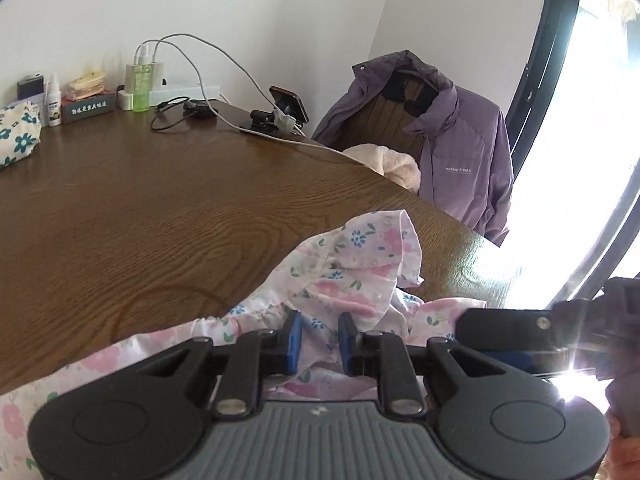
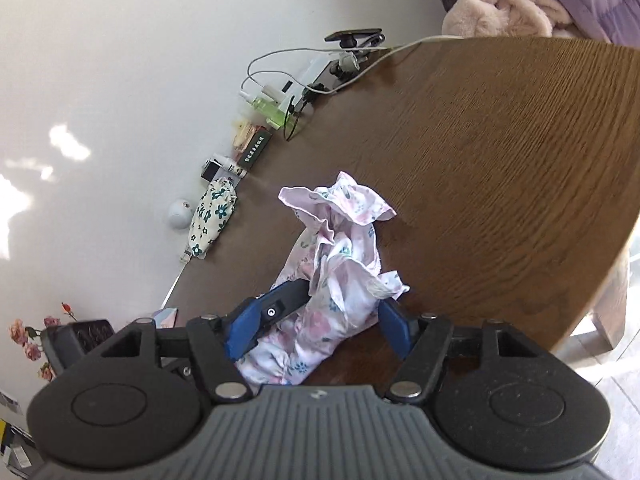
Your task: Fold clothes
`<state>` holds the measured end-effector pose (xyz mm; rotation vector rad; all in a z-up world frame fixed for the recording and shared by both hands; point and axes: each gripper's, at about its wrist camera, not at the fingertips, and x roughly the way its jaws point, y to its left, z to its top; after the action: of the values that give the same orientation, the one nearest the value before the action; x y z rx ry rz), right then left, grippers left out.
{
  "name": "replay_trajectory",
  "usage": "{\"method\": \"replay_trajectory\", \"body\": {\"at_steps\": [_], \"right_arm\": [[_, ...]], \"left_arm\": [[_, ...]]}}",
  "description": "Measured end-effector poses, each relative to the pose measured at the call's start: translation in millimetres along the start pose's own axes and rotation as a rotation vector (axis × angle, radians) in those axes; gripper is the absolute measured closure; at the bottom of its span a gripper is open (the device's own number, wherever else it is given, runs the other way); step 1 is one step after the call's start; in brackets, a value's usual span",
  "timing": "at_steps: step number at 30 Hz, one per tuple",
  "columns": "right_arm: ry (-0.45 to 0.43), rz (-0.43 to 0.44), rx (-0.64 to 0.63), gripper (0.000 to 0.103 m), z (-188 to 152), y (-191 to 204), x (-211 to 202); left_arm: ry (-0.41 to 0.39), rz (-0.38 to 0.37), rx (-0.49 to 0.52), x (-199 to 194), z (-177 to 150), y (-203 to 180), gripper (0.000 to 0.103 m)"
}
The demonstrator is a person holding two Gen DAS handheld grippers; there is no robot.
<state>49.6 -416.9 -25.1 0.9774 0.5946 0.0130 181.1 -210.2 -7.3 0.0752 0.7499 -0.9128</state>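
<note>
A pink floral garment point(image 1: 340, 276) lies crumpled on the brown wooden table point(image 1: 140, 208), near its front right corner. My left gripper point(image 1: 319, 340) is low over it, its blue pads point(image 1: 294, 342) a small gap apart with cloth between them; no firm grip shows. In the right wrist view the garment point(image 2: 340, 256) is bunched into a standing heap. My right gripper point(image 2: 344, 320) is open, its jaws wide on either side of the heap's near end. The left gripper's finger point(image 2: 280, 306) shows there, touching the cloth's left side. The right gripper's finger point(image 1: 520, 326) shows in the left wrist view.
A folded white cloth with teal flowers point(image 2: 212, 216) lies by the wall. Bottles point(image 1: 141, 84), a small box point(image 1: 89, 109), cables point(image 1: 224, 64) and a phone on a stand point(image 1: 286, 110) line the far edge. A chair with a purple jacket point(image 1: 460, 152) and a fluffy pink item point(image 1: 396, 166) stands past the table's right edge.
</note>
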Motion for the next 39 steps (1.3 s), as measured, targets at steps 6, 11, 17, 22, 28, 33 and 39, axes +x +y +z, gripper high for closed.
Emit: {"method": "replay_trajectory", "body": {"at_steps": [6,11,17,22,28,33,39], "right_arm": [[-0.094,-0.084,-0.004,0.040,2.9,18.0,28.5],[-0.147,-0.134,0.008,0.071,3.5,20.6,43.7],[-0.164,-0.147,-0.045,0.090,5.6,20.9,46.1],[-0.222,-0.178,-0.220,0.091,16.3,32.6,30.4],[-0.268,-0.220,-0.638,0.091,8.3,78.0,23.3],[-0.280,-0.176,-1.124,0.091,-44.2,142.0,31.9],[-0.124,-0.105,-1.506,0.092,-115.8,173.9,62.4]], "left_arm": [[-0.018,-0.016,-0.051,-2.4,-1.9,7.3,0.086],[-0.038,-0.040,-0.103,-3.7,-3.8,14.9,0.086],[-0.075,-0.027,-0.106,-22.6,0.4,17.7,0.086],[-0.132,0.021,-0.092,-80.9,-3.4,31.7,0.084],[-0.050,0.126,-0.062,-106.9,-27.5,47.4,0.086],[-0.014,0.138,-0.097,-102.9,-48.8,57.8,0.085],[-0.112,0.212,-0.193,-150.1,-68.5,66.4,0.083]]}}
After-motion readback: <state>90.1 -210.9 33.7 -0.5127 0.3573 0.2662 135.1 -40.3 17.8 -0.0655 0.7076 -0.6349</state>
